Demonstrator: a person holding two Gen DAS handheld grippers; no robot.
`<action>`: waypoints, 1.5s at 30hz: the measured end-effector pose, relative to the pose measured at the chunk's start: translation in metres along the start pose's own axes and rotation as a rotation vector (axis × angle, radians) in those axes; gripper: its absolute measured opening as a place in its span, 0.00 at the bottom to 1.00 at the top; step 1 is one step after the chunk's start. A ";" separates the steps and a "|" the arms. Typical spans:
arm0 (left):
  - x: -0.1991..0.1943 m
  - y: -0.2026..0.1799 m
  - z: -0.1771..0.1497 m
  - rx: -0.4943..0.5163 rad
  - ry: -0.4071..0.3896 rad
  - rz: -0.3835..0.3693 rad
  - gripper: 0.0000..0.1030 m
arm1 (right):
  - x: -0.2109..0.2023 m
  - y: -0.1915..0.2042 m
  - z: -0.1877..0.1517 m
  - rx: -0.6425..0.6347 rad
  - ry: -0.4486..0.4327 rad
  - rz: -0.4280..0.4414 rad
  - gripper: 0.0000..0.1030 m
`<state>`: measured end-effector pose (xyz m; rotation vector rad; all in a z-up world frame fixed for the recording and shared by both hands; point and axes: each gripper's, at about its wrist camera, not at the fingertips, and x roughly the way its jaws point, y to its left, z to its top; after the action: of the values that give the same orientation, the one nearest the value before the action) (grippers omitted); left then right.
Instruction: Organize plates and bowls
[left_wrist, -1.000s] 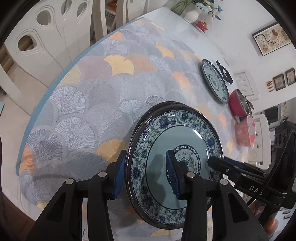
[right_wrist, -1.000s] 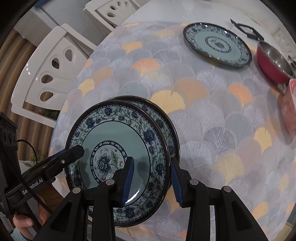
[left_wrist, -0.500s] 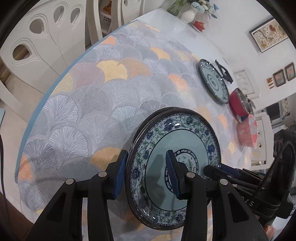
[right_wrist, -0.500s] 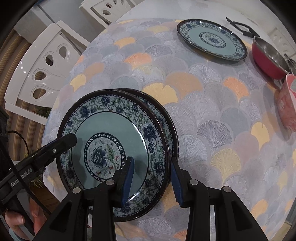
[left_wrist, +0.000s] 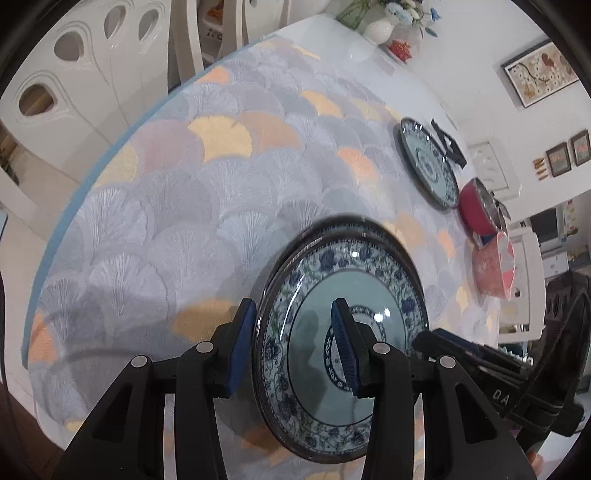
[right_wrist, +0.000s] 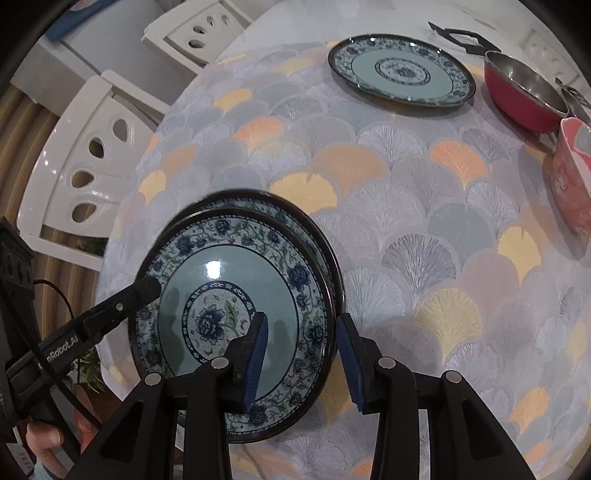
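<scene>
Together, your left gripper (left_wrist: 293, 345) and right gripper (right_wrist: 301, 360) clenched the upper plate (right_wrist: 236, 314); lowering it level onto the lower plate (right_wrist: 295, 221) was advisable.

Bright indoor light, plate glare, fisheye-warped edges

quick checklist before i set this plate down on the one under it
1. Left gripper on the top plate: fingers either side of its rim, ok.
2. Right gripper on the opposite rim: ok.
3. Lower plate lying flat on the tablecloth: ok.
4. Top plate centred over the lower one: not ok, the lower rim peeks out on the far side.
5. Top plate already touching the lower one: cannot tell.
6. Third plate, red pot and pink bowl well away from the stack: ok.
</scene>
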<state>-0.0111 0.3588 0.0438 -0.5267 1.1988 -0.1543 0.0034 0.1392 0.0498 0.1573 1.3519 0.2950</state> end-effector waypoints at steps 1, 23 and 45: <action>-0.002 -0.001 0.003 0.005 -0.018 0.002 0.37 | -0.001 0.000 0.000 0.001 -0.006 0.000 0.37; -0.012 -0.027 0.009 0.078 -0.075 0.089 0.41 | -0.029 -0.017 -0.035 0.024 -0.052 -0.015 0.37; 0.004 -0.191 0.094 0.303 -0.112 -0.087 0.56 | -0.088 -0.116 0.052 0.243 -0.147 0.053 0.54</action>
<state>0.1063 0.2203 0.1540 -0.3169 1.0208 -0.3704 0.0511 0.0055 0.1102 0.4112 1.2357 0.1591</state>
